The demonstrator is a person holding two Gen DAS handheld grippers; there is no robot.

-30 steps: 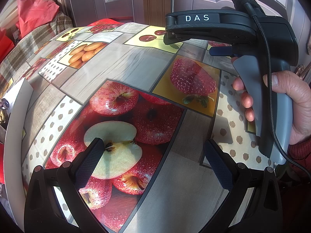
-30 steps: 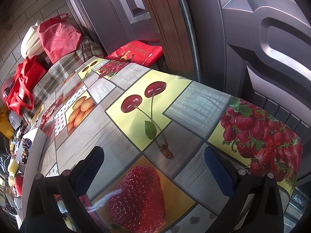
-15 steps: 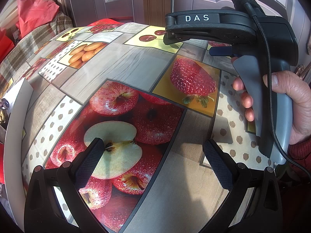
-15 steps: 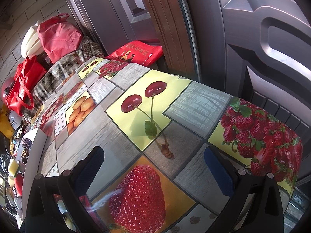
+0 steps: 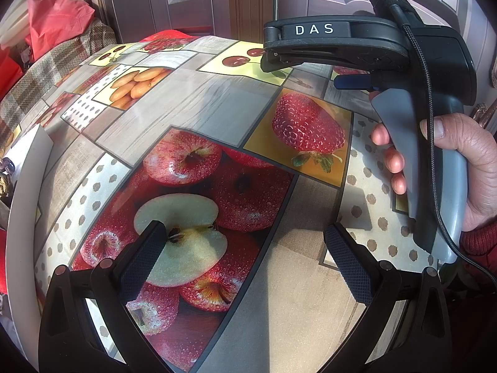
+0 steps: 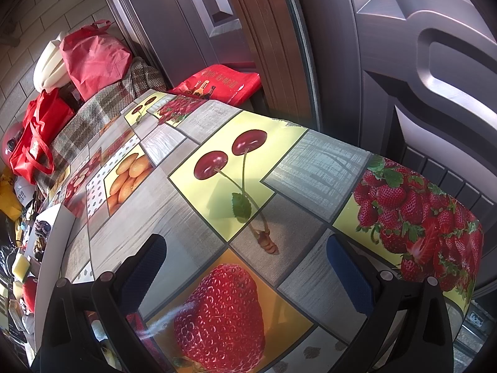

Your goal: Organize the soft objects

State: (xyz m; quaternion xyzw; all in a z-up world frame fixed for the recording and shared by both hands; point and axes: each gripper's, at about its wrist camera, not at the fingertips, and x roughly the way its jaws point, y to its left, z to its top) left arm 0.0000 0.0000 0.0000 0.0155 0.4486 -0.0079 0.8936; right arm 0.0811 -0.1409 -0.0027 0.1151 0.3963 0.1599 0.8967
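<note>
Beyond tablecloth (image 6: 192, 217): red bags (image 6: 93, 59); both claws empty, spread.

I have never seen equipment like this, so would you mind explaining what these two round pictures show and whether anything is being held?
No robot is here: a person holds a hand-held claw in each hand, and each claw carries a fisheye camera looking forward along its two fingers, hence the round, bulging pictures.

The left camera's picture shows the left claw at the bottom, wide open and empty. Further right in that picture you see the other tool from the side, marked DAS, gripped by the person's right hand.

The right camera's picture shows the right claw, also open and empty.

Both hang over a table with a fruit-print tablecloth; its apples, strawberries and cherries are only printed. No loose object lies on the cloth in view. Red bags sit beyond the far end.
</note>
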